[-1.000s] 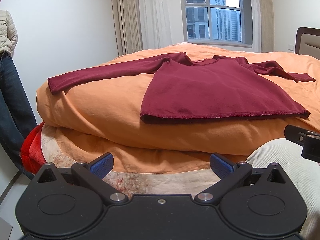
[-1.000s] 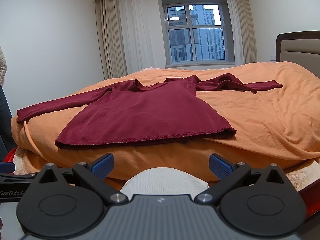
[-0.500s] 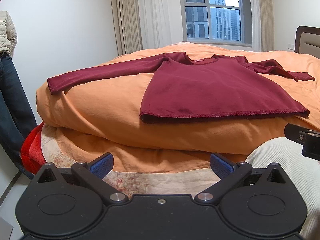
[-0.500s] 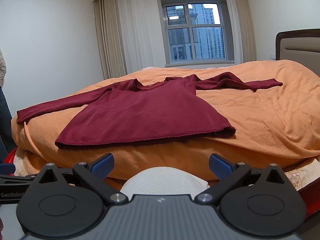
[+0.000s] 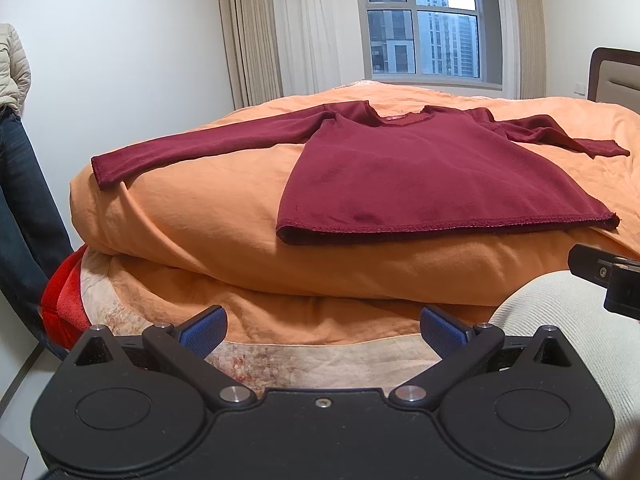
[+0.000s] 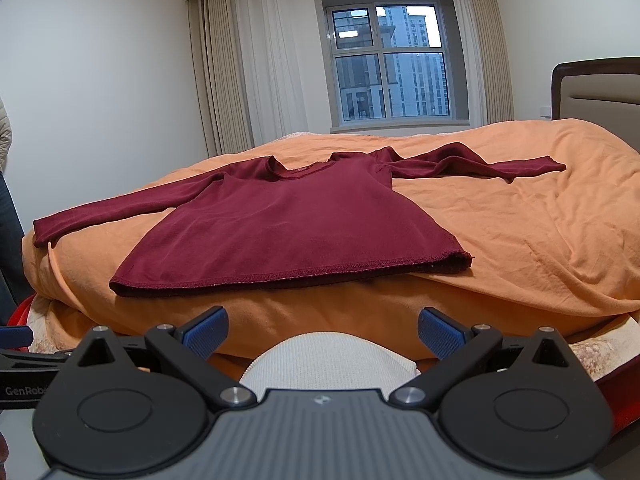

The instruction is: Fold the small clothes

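Observation:
A dark red long-sleeved shirt (image 5: 420,176) lies flat on the orange duvet (image 5: 200,216), both sleeves spread out, hem toward me. The right wrist view shows the same shirt (image 6: 292,224) with its right sleeve (image 6: 480,164) slightly bunched. My left gripper (image 5: 322,330) is open, low in front of the bed edge, well short of the hem. My right gripper (image 6: 322,330) is open too, empty, just below the hem, above a white knitted knee (image 6: 324,356).
A person in a pale jacket and jeans (image 5: 16,184) stands at the left by the bed corner. A red blanket (image 5: 64,304) hangs at that corner. A headboard (image 6: 600,88) is at the right, window and curtains behind the bed.
Both views have shifted only slightly; the shirt and the open grippers look the same.

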Tool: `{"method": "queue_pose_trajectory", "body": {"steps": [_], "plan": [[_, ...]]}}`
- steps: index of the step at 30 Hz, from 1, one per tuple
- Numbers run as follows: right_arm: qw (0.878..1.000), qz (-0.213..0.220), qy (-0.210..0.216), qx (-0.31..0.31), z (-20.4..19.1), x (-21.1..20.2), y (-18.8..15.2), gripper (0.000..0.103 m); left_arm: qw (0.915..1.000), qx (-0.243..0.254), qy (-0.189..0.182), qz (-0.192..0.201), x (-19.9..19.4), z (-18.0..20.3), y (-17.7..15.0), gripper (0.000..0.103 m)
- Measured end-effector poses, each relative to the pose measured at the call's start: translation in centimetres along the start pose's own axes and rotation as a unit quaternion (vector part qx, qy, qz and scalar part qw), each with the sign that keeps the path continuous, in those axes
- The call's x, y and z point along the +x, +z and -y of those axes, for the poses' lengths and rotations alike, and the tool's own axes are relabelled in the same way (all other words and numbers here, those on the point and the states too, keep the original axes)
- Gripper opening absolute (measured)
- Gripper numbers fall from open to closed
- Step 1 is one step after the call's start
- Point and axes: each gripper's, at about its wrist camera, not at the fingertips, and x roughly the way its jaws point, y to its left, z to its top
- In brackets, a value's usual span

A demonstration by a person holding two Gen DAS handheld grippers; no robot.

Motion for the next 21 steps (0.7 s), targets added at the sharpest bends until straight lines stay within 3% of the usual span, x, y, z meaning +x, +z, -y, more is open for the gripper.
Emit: {"method": "queue_pose_trajectory", "body": {"steps": [21], "plan": [[1.0,-0.015,0.0,0.02,0.8,0.4,1.0,0.103,0.9997,0.017,-0.004,-0.02,2.4,0.7,0.9,0.102]]}}
